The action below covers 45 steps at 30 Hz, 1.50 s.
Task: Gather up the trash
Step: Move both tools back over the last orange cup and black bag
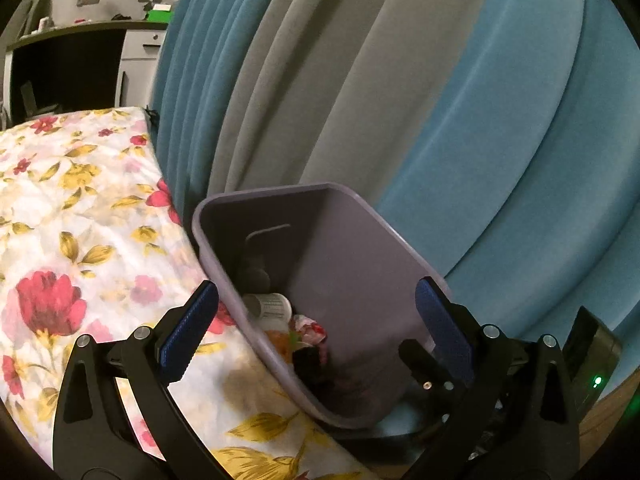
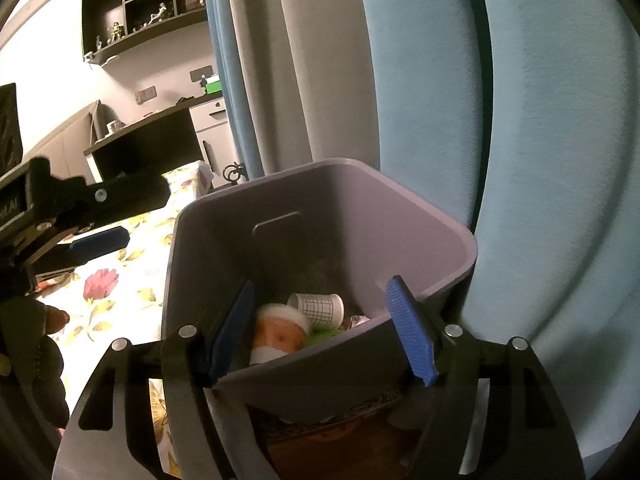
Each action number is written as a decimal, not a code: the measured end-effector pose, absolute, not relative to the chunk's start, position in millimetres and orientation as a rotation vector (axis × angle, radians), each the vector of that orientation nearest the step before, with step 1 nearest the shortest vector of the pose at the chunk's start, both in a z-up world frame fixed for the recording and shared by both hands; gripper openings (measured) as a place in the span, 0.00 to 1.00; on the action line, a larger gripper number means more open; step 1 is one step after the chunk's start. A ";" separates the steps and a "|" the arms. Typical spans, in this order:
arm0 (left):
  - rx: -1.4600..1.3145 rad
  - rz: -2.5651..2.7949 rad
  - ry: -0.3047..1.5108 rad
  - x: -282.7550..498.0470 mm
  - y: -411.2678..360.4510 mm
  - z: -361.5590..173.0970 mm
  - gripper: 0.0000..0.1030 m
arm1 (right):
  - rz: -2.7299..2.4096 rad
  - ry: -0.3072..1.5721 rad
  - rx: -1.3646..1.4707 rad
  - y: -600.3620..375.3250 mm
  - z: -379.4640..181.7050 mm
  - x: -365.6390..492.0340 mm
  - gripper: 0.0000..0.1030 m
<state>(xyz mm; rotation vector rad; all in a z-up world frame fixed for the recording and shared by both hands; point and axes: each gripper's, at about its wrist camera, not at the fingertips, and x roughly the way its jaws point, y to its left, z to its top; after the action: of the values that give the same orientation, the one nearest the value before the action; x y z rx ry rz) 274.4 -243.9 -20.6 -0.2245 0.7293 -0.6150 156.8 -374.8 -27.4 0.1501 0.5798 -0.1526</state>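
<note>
Right gripper (image 2: 320, 330) is nearest, jaws apart and holding nothing, hovering over the near rim of the grey bin (image 2: 420, 216). No earlier picture to compare, so I judge only what shows. Left gripper (image 1: 316, 328) is also wide open and empty, straddling the bin's near corner from the bed side.

Trash is inside the bin: paper cup (image 2: 318, 309) with a grid print, an orange-and-white wrapper (image 2: 280, 336), something green (image 2: 324, 335) and a crumpled red-white scrap (image 1: 310, 329) (bottom layer too dark to identify).

So deposit looks done for these pieces. The bed's floral sheet (image 1: 80, 208) shows no loose litter in the visible part; the rest of the room is out of view, so can't confirm completion. Blue-grey curtain (image 1: 440, 100) behind.
</note>
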 end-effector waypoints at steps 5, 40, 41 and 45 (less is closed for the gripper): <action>-0.214 -0.553 0.694 259.0 -223.0 -16.0 0.94 | -0.149 0.564 0.151 -373.4 -21.3 153.0 0.67; -0.200 0.307 0.585 140.8 171.6 -3.4 0.94 | 0.252 0.622 -0.059 -75.7 -0.5 177.1 0.93; -0.201 0.316 0.584 142.0 175.8 -3.8 0.94 | 0.260 0.625 -0.063 -67.3 -1.8 180.8 0.93; -0.239 0.345 0.580 152.1 198.8 -4.6 0.94 | 0.288 0.642 -0.061 -35.5 -5.7 203.7 0.93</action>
<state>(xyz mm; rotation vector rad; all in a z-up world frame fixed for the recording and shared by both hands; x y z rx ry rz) 152.1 198.8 -4.6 -0.2389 0.5802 0.3446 203.7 -35.5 -5.7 -0.0608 0.6421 0.2875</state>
